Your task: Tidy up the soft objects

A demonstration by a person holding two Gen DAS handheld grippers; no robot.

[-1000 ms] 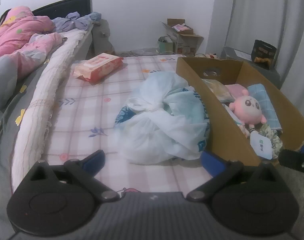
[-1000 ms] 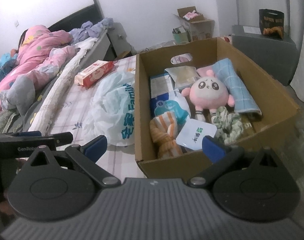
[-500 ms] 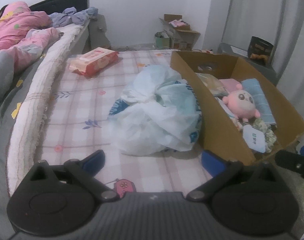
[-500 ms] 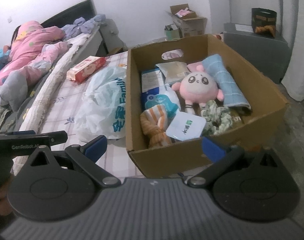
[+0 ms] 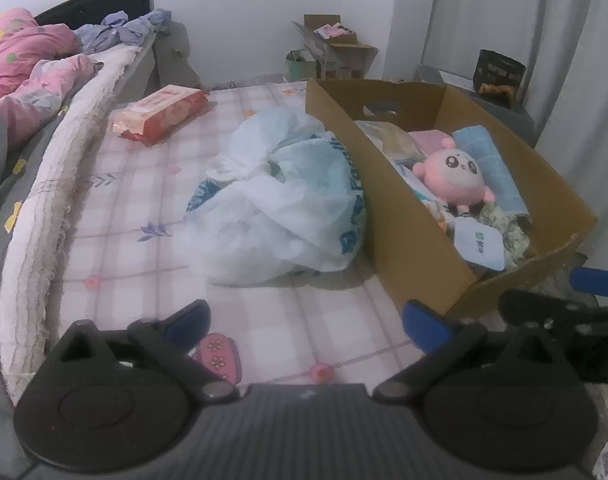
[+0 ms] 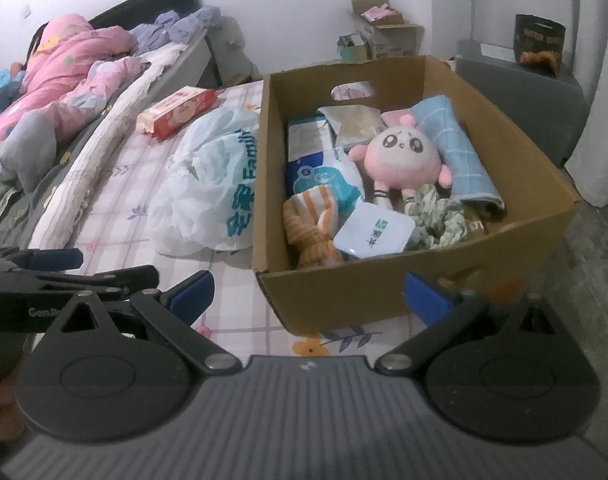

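Note:
A cardboard box [image 6: 415, 280] [image 5: 415, 248] stands on the checked bed sheet. It holds a pink plush toy [image 6: 399, 160] [image 5: 455, 180], a blue towel [image 6: 455, 148], an orange striped cloth [image 6: 315, 228], a floral cloth [image 6: 435, 216], white packets [image 6: 373, 232] and a tissue pack. A white plastic bag [image 5: 288, 200] [image 6: 212, 184] lies just left of the box. My left gripper [image 5: 305, 316] is open and empty, low over the sheet in front of the bag. My right gripper [image 6: 307, 290] is open and empty before the box's near wall.
A red wipes pack [image 5: 164, 112] [image 6: 180, 110] lies farther back on the sheet. Pink bedding [image 6: 64, 76] is piled at the left. Beyond the bed stand small cardboard boxes [image 6: 387, 28] and a grey cabinet [image 6: 519, 96] with a dark bag. The left gripper's body [image 6: 56, 284] shows at left.
Both grippers have drawn back from the bag and the box, which now sit farther away in both views. Nothing was taken hold of; both stay open.

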